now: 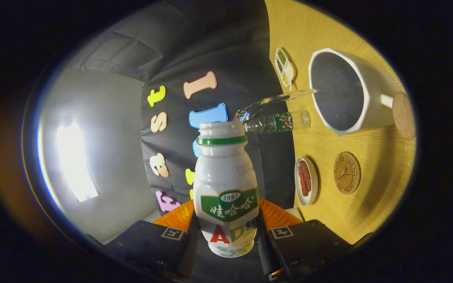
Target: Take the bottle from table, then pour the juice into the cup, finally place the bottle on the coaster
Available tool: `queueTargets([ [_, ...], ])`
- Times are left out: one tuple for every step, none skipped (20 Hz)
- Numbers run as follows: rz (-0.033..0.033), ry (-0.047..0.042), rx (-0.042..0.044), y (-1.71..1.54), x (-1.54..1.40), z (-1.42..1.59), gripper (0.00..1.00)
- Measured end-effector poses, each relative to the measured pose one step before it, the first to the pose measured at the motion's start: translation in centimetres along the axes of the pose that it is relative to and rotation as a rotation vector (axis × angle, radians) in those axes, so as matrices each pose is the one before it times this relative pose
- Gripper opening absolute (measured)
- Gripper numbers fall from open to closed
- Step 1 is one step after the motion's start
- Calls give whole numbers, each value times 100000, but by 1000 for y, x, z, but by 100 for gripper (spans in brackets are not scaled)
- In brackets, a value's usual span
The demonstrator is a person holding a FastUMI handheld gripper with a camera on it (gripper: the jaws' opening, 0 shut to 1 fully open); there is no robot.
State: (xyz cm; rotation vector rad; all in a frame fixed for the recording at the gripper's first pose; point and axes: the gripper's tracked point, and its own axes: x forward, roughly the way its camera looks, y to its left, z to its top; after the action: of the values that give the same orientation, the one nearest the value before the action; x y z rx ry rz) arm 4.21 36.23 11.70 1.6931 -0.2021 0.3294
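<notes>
My gripper [226, 230] is shut on a white bottle [225, 184] with a green neck ring and a green label, held between the fingers and rolled onto its side relative to the table. A clear stream of liquid [273, 100] arcs from the bottle's open mouth into a white octagonal cup [368, 98] with a handle, which stands on the wooden table [328, 141]. A round cork coaster [347, 172] lies on the table beside the cup, beyond the fingers.
A clear plastic bottle [279, 122] with a green label stands near the table's edge by the cup. A small white dish [306, 181] with something red sits next to the coaster. A small white divided dish [284, 67] lies farther off. A cork disc [404, 115] rests behind the cup's handle.
</notes>
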Motion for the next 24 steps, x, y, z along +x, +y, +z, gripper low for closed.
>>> queueTargets([
  [542, -71, 257, 77, -23, 16, 65],
  [532, -171, 268, 40, 34, 58, 65],
  [409, -63, 272, 43, 19, -28, 65],
  [120, 17, 98, -23, 30, -48, 65],
  [187, -59, -115, 19, 42, -52, 65],
  [116, -66, -44, -18, -29, 8, 65],
  [181, 62, 135, 17, 72, -86, 65],
  [211, 36, 218, 23, -25, 10, 65],
  [302, 87, 130, 43, 31, -23, 65],
  [235, -96, 90, 7, -23, 81, 65],
  [337, -63, 127, 36, 27, -31, 65],
  [118, -35, 181, -28, 31, -19, 65],
  [136, 42, 59, 28, 3, -72, 65],
  [65, 37, 28, -12, 2, 29, 65],
  [176, 93, 62, 30, 47, -11, 65],
  [28, 72, 30, -46, -27, -3, 65],
  [57, 116, 82, 9, -24, -6, 65],
  [-73, 37, 62, -22, 24, 10, 65],
  [33, 41, 68, 149, 87, -147, 65],
  [10, -4, 89, 14, 14, 2, 65],
  [39, 16, 184, -28, -5, -24, 65],
  [132, -33, 174, 15, -13, 43, 65],
  [178, 23, 119, 26, -64, 9, 65],
  [176, 6, 105, -1, 15, 26, 65],
])
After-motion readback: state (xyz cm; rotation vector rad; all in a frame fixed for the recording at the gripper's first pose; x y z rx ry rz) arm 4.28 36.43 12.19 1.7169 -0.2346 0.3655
